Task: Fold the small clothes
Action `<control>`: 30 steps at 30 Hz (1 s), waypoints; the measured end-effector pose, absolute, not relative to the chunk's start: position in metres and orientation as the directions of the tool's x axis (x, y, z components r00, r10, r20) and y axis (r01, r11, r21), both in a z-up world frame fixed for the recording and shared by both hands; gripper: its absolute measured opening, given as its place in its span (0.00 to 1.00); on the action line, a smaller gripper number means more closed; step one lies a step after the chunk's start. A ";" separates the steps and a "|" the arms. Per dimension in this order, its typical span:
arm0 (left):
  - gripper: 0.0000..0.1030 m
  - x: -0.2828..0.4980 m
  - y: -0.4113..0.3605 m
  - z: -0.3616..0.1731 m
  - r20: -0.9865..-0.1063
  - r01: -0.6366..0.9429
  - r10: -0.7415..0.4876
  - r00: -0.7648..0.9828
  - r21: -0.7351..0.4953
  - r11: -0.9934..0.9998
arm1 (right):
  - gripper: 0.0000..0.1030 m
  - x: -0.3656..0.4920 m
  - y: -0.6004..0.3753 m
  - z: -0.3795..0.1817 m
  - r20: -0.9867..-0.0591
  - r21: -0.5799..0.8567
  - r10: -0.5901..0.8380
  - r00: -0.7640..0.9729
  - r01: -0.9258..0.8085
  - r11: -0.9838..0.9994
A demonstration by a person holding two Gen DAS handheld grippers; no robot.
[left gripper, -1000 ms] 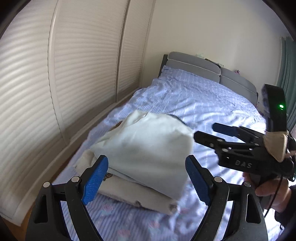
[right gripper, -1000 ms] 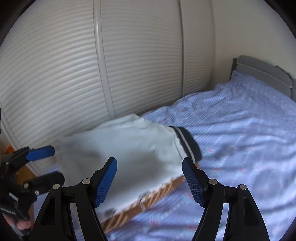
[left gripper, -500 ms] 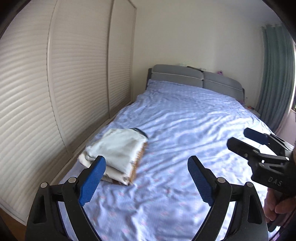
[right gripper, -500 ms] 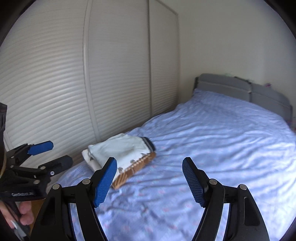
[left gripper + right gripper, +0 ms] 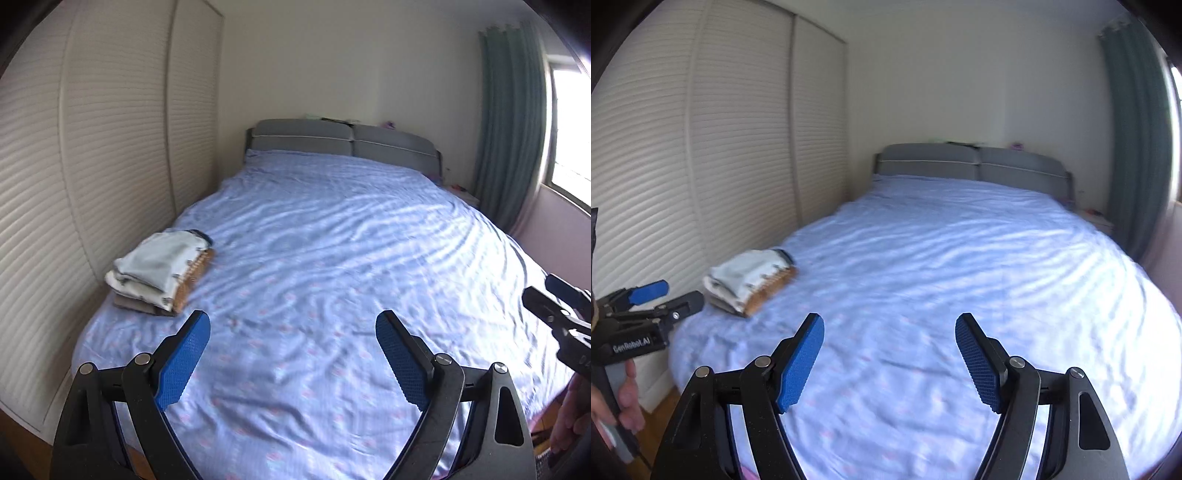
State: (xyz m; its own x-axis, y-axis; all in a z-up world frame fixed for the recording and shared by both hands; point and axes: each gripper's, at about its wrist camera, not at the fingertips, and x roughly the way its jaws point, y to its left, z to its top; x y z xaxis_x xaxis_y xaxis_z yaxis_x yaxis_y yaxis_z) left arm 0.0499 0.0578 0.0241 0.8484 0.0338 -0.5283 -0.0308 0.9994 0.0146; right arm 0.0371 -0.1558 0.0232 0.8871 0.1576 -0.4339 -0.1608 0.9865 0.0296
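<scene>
A stack of folded small clothes [image 5: 159, 271], pale on top with a brown patterned piece beneath, lies on the left side of the blue bed sheet [image 5: 332, 258]; it also shows in the right wrist view [image 5: 750, 282]. My left gripper [image 5: 291, 354] is open and empty, above the foot of the bed, well back from the stack. My right gripper [image 5: 889, 358] is open and empty too. The right gripper also shows at the right edge of the left wrist view [image 5: 554, 295], and the left gripper at the left edge of the right wrist view [image 5: 665, 295].
Slatted wardrobe doors [image 5: 92, 166] run along the bed's left side. A grey headboard [image 5: 343, 142] stands at the far end. A green curtain [image 5: 509, 129] and window [image 5: 572, 129] are at the right. Wood floor [image 5: 661, 413] shows at the bed's near left corner.
Both grippers have pulled far back from the folded stack towards the foot of the bed. The stack now looks small and far off; both stay open.
</scene>
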 end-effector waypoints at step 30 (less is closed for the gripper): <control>1.00 -0.034 -0.011 -0.027 -0.590 0.008 0.031 0.806 0.064 0.998 | 0.83 -0.090 -0.251 -0.021 -0.493 0.007 -0.135 0.859 0.160 0.987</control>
